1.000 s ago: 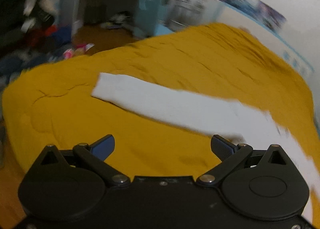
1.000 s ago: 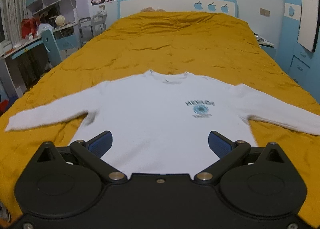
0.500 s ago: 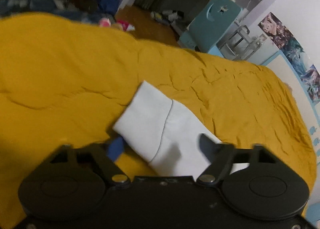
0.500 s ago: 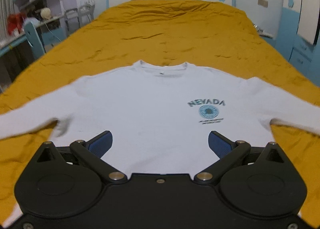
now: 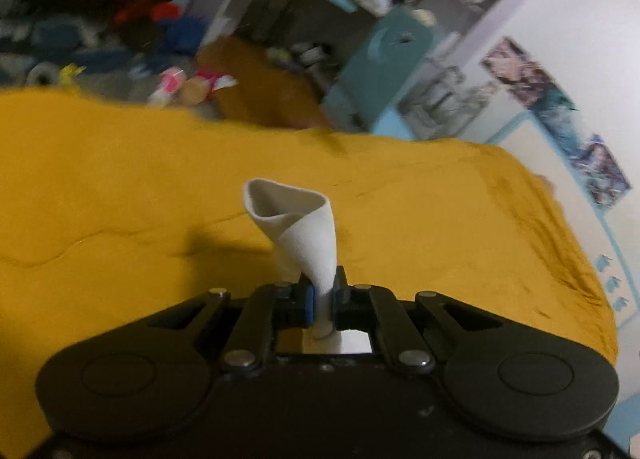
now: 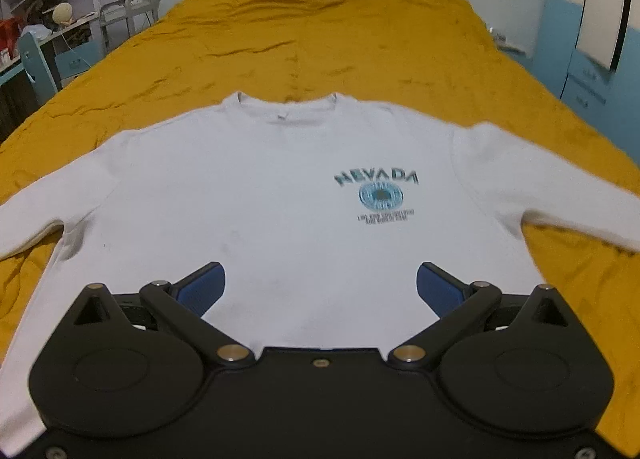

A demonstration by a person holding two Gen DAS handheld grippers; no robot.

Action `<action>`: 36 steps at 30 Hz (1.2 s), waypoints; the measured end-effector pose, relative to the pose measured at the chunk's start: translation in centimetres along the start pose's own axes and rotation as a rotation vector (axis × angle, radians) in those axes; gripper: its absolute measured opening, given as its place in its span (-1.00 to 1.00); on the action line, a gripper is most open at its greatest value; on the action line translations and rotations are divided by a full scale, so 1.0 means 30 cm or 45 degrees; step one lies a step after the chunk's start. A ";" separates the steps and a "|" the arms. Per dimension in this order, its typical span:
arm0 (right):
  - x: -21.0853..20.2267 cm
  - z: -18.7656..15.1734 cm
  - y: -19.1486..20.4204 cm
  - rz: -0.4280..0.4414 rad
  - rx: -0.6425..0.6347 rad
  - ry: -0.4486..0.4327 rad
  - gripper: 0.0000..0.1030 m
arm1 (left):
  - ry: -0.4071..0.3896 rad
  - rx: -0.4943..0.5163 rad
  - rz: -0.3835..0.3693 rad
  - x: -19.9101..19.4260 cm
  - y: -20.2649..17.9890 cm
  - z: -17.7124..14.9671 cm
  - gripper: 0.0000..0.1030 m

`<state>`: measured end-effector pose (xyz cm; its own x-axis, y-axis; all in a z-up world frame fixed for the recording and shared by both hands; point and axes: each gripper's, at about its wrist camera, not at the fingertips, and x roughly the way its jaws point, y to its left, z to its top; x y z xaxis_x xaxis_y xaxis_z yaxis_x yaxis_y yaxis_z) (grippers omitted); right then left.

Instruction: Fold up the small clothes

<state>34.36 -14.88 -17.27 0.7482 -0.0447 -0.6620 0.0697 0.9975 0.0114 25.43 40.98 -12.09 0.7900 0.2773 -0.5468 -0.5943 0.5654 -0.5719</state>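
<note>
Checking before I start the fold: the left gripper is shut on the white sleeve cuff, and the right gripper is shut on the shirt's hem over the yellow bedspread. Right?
Not quite. The right gripper is open, its jaws spread above the white shirt, gripping nothing, as the right wrist view shows. The left gripper is indeed shut on the sleeve cuff over the yellow bedspread.

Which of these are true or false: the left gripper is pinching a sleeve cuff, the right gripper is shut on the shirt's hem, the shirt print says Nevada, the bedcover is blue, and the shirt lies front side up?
1. The left gripper is pinching the sleeve cuff. True.
2. The right gripper is shut on the hem. False: its jaws stand wide open above the white shirt, holding nothing.
3. The print reads NEVADA. True.
4. The bedcover is blue. False: it is mustard yellow.
5. The shirt lies front side up. True: the print and neckline show.
</note>
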 end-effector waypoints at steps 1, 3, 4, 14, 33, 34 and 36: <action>-0.007 -0.006 -0.019 -0.001 0.006 0.001 1.00 | -0.012 0.019 -0.042 -0.020 -0.052 0.003 -0.91; -0.019 -0.017 -0.054 0.000 0.017 0.000 1.00 | -0.029 0.075 -0.139 -0.063 -0.198 0.000 -0.91; -0.028 -0.022 -0.079 0.000 0.028 -0.002 1.00 | -0.024 0.100 -0.193 -0.084 -0.272 -0.008 -0.91; -0.128 -0.052 -0.355 -0.044 0.125 -0.052 1.00 | 0.343 0.287 -0.838 -0.157 -1.079 -0.470 -0.91; 0.101 0.054 -0.492 0.162 0.241 -0.097 0.98 | 0.504 0.593 -0.432 0.115 -0.916 -0.756 -0.02; 0.149 0.074 -0.482 0.190 0.257 -0.085 0.93 | 0.521 0.591 -0.394 0.143 -0.876 -0.751 -0.02; 0.249 0.110 -0.455 0.217 0.290 -0.041 0.63 | 0.540 0.582 -0.355 0.198 -0.828 -0.744 -0.02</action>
<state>41.18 -29.01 -19.89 0.7820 0.1170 -0.6122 0.0850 0.9530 0.2907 41.51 11.23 -14.78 0.7216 -0.2020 -0.6622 -0.1801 0.8688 -0.4612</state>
